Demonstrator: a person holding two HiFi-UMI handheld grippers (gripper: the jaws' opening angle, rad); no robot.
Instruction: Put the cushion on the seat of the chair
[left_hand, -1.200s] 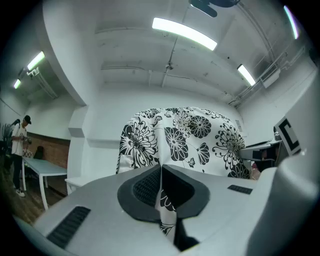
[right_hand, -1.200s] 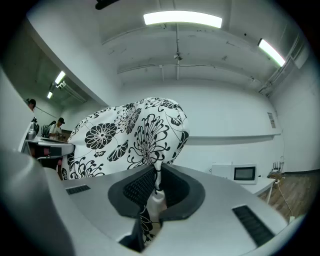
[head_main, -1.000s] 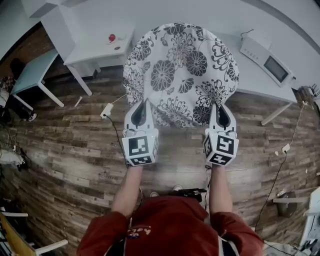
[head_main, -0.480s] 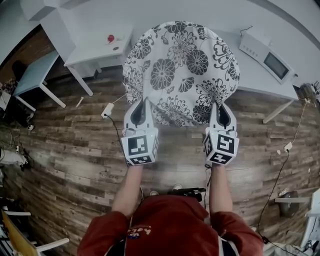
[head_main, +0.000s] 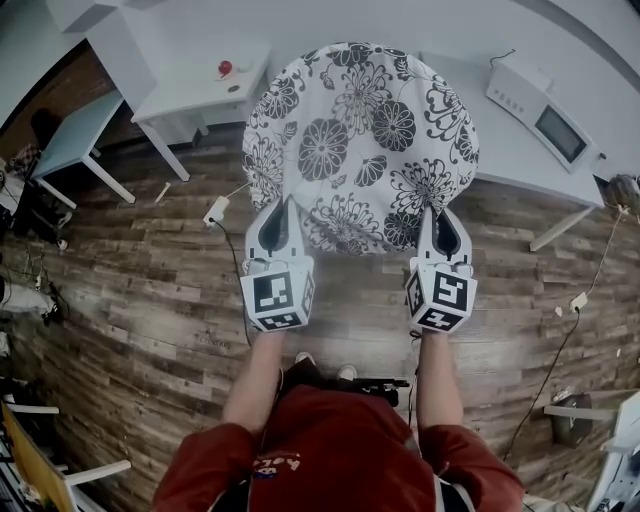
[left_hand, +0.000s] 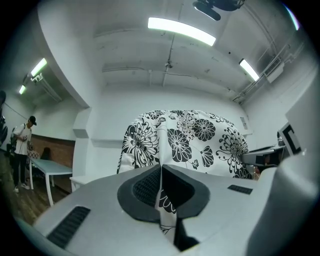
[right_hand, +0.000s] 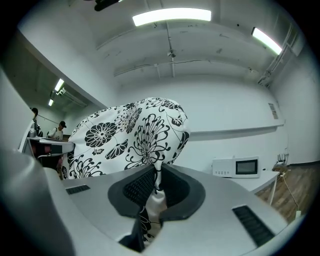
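Jaws of left gripper and right gripper clamp near edge of the floral cushion.

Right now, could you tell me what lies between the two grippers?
Only the cushion, in the head view: its near edge runs from left gripper to right gripper.

Microwave on white counter; red knob, perhaps.

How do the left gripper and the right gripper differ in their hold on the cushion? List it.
The left gripper pinches the cushion's near-left edge; the right gripper pinches its near-right edge. From the left gripper the cushion spreads rightward; from the right gripper, leftward. Shared: both are shut on a fold of fabric, side by side.
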